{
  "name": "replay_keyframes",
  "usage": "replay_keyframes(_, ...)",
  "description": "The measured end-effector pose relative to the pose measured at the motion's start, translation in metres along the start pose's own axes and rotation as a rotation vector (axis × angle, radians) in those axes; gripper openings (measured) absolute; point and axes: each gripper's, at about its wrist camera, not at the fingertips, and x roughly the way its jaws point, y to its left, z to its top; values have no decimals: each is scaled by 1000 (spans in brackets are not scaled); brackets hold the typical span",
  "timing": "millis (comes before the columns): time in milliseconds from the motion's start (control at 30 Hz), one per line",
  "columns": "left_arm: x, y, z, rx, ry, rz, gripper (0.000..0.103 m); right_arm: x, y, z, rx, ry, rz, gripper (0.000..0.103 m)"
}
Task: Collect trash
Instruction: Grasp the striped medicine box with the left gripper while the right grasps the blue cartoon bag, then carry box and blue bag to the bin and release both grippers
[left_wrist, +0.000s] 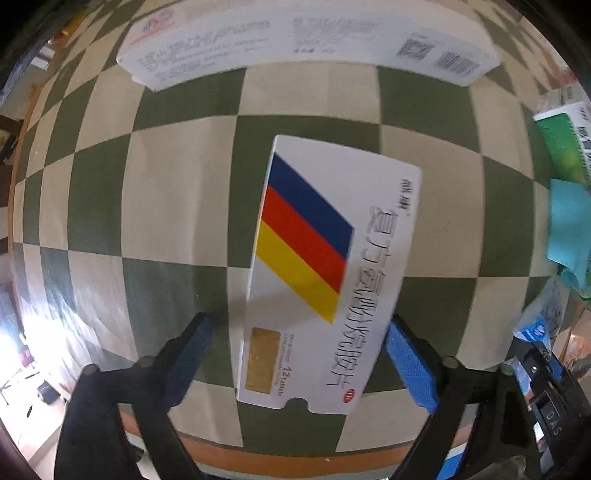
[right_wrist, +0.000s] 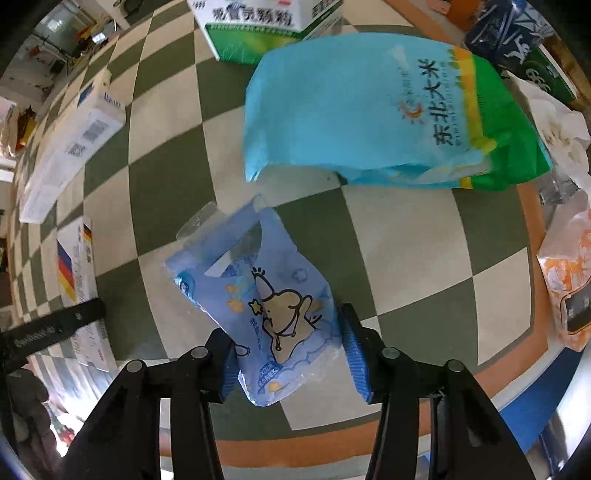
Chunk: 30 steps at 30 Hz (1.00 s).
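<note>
Blue tissue packet (right_wrist: 266, 317) is sitting clenched in the right gripper (right_wrist: 286, 354); left gripper (left_wrist: 295, 354), fingers released, is straddling the striped medicine box (left_wrist: 317, 280); other litter is waiting on the tabletop (left_wrist: 177, 206).

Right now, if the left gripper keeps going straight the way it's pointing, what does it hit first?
Most likely the striped pill box: it lies between the open fingers of the left gripper on the checkered tablecloth. Farther along that line is the long white box. Depth is hard to judge here.
</note>
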Motion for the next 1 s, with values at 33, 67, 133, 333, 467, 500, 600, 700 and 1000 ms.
replay_keyframes(33,-3,-3,-5,26,-21,3,75,0,2,1,-10,-2,-8,52)
replay_keyframes(67,-5,-8,-9,49,-34,6,70,0,4,2,-21,-3,-15,51)
replay_keyframes(133,-8,-17,-17,121,-72,60,71,-1,8,1,-50,-18,-28,47)
replay_keyframes(333,-16,-11,-33,158,-115,75,70,-12,18,-10,-77,-47,-19,33)
replay_keyframes(467,-32,-9,-41,160,-150,76,70,-21,24,-14,-85,-69,7,26)
replay_keyframes(500,-37,-5,-46,158,-162,76,70,-24,22,-16,-85,-76,17,25)
replay_keyframes(600,-52,6,-62,143,-189,69,70,-35,28,-25,-87,-100,45,22)
replay_keyframes(700,-71,13,-74,119,-229,52,70,-49,36,-31,-101,-124,77,19)
replay_keyframes(1000,-130,42,-94,85,-358,-8,70,-96,62,-85,-135,-196,167,18)
